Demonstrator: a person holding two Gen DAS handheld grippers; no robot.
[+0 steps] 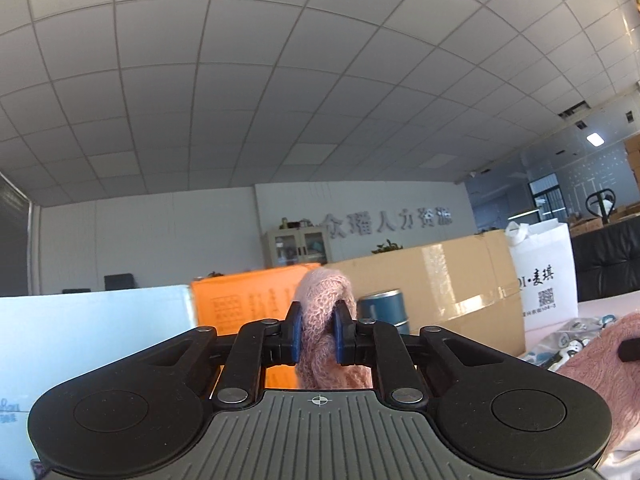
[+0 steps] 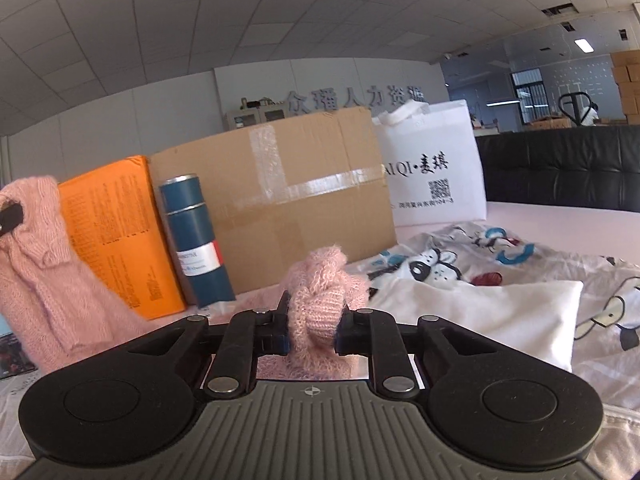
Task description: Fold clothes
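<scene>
A fuzzy pink knit sweater [image 2: 52,288] is held up in the air between both grippers. My left gripper [image 1: 317,332] is shut on a bunched edge of the sweater [image 1: 324,300], raised and tilted up toward the ceiling. My right gripper [image 2: 314,322] is shut on another bunched edge of the sweater [image 2: 320,280], lower, facing the boxes. In the right wrist view the sweater hangs at the left, with the left gripper's black tip [image 2: 10,216] on it. In the left wrist view more of the sweater [image 1: 600,364] shows at the right edge.
On the pink surface [image 2: 560,220] stand an orange box [image 2: 116,232], a blue cylinder can [image 2: 196,240], a large cardboard box [image 2: 288,200] and a white bag [image 2: 432,168]. A cartoon-print sheet [image 2: 480,252] and a white cloth [image 2: 480,312] lie at the right. A black sofa [image 2: 560,164] is behind.
</scene>
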